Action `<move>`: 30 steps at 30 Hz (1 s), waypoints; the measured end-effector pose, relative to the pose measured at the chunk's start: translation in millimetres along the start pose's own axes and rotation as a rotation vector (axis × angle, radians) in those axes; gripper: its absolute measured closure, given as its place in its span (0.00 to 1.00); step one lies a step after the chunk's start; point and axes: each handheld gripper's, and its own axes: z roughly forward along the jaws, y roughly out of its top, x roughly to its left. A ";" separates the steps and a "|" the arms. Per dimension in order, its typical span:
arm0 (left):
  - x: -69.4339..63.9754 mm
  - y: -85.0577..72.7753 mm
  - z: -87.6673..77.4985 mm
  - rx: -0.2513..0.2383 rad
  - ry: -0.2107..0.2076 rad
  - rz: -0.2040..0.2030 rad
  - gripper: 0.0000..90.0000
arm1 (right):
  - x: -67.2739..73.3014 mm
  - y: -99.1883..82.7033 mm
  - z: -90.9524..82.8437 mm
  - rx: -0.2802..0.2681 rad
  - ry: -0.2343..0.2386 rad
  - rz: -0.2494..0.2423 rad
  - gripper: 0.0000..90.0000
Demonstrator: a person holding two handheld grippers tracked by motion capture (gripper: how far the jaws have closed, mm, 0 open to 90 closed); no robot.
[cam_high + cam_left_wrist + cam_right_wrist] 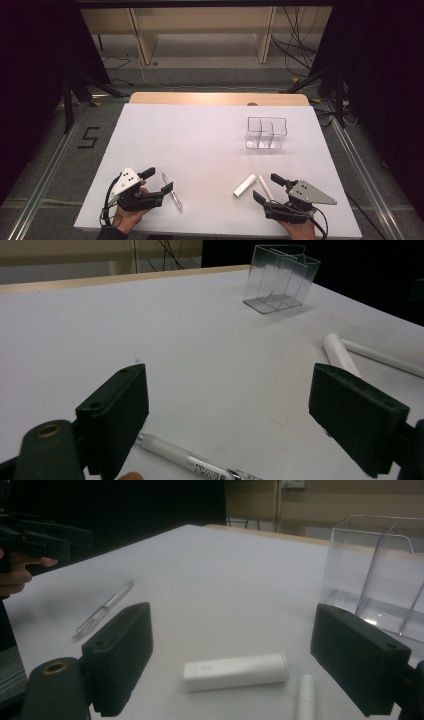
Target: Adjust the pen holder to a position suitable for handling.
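Now both sets of fingers spread, empty: left gripper (157,181) straddling pen (171,194), right gripper (267,186) over white stick (264,186), ready to pinch.

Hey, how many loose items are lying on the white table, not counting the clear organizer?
3. A clear pen lies by the left gripper; a short white tube and a thin white stick lie side by side before the right gripper.
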 end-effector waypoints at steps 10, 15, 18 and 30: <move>0.8 -0.1 0.5 0.004 0.004 0.002 0.18 | -3.6 0.3 0.4 0.004 -0.018 0.003 0.21; 0.8 -0.1 0.6 0.003 0.007 -0.001 0.18 | -5.7 2.2 0.1 0.009 -0.030 0.000 0.22; 0.9 -0.3 1.0 0.004 0.010 -0.002 0.18 | -9.3 4.6 0.0 0.006 -0.036 0.004 0.22; 1.1 -0.4 1.2 0.003 0.015 -0.004 0.18 | -27.0 12.4 1.7 0.020 -0.056 0.010 0.23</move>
